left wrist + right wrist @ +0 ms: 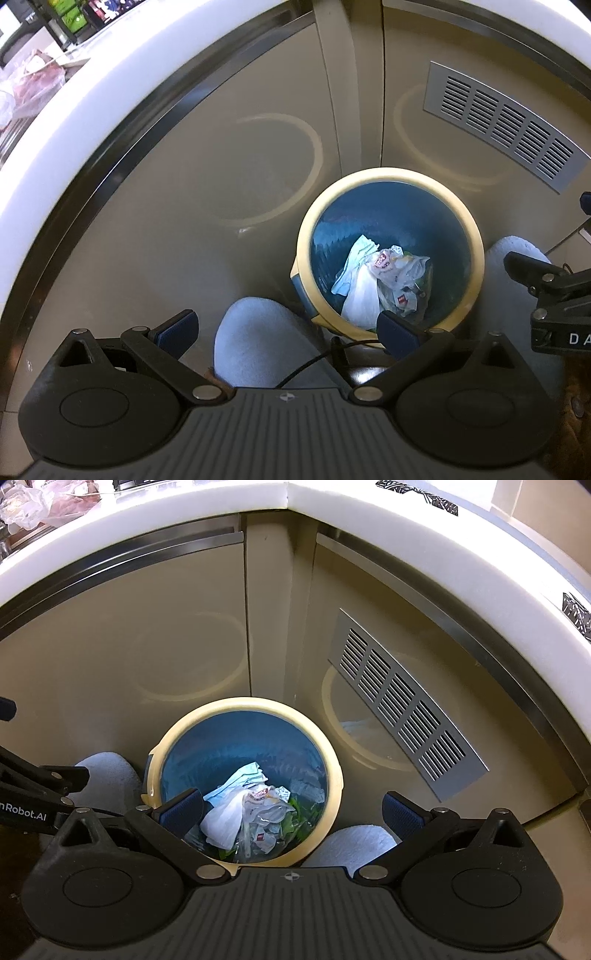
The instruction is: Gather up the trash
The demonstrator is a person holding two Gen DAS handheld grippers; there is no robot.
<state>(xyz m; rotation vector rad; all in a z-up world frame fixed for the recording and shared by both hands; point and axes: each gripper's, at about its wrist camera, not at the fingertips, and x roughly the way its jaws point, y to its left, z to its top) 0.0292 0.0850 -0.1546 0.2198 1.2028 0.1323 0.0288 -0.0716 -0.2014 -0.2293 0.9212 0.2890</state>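
Down on the floor by the cupboard corner: round blue bin with cream rim (334, 771), crumpled white bags and wrappers (251, 812) inside. Right gripper (291, 810) and left gripper (286, 332) above, both spread wide, holding nothing. Probably just after dropping; next, back for more rubbish.

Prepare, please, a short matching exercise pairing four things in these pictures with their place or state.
Things:
1. trash bin
2. crumpled wrappers
3. vent grille
4. right claw

Places or states:
a. set into the cabinet panel right of the corner
b. open and empty, above the bin
c. on the floor in the cabinet corner, between two slippered feet
d. lying at the bottom of the bin

Pairs: 1-c, 2-d, 3-a, 4-b
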